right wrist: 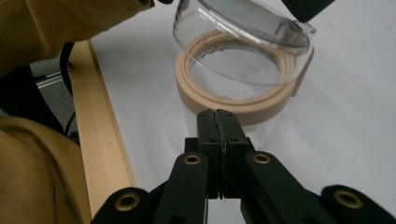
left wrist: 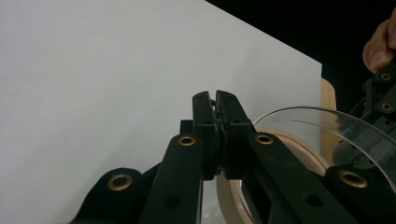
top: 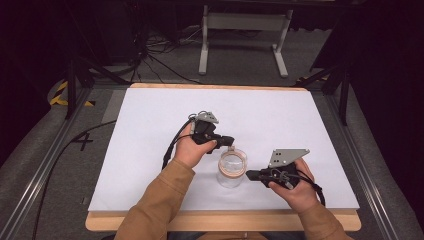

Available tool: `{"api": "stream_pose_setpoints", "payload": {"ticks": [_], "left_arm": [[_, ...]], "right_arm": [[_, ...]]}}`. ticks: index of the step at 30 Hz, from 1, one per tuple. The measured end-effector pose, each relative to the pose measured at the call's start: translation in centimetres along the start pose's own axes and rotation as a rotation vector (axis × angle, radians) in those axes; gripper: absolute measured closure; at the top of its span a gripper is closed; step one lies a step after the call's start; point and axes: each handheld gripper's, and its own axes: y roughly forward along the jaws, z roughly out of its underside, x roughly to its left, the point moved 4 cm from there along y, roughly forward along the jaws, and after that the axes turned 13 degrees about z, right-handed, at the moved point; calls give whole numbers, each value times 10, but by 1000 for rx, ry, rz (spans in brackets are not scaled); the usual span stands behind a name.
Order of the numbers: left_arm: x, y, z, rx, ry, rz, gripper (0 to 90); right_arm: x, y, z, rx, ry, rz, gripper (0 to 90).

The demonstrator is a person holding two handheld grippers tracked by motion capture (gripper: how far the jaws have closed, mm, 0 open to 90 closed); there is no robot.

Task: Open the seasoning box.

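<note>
Jar [top: 231,169] apparently between both hand-held grippers.

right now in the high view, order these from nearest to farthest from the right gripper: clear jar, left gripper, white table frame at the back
1. clear jar, just to the left of the right gripper, near the table's front edge.
2. left gripper, beyond the jar, up and to the left, near the table's middle.
3. white table frame, on the floor past the table's far edge.

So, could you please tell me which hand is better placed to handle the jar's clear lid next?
Probably the left: the left tool, shut, sits right at the raised edge of the tilted clear lid. The right tool, also shut, points at the beige ring from the side.
</note>
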Motion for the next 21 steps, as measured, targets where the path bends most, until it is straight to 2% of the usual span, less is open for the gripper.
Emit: {"api": "stream_pose_setpoints", "payload": {"ticks": [12, 21], "left_arm": [[1, 0, 0, -4, -2, 8, 872], [-1, -1, -2, -1, 12, -14, 875]], "right_arm": [[-3, 6, -3, -50, 50, 15, 900], [-3, 6, -3, -59, 50, 15, 900]]}}
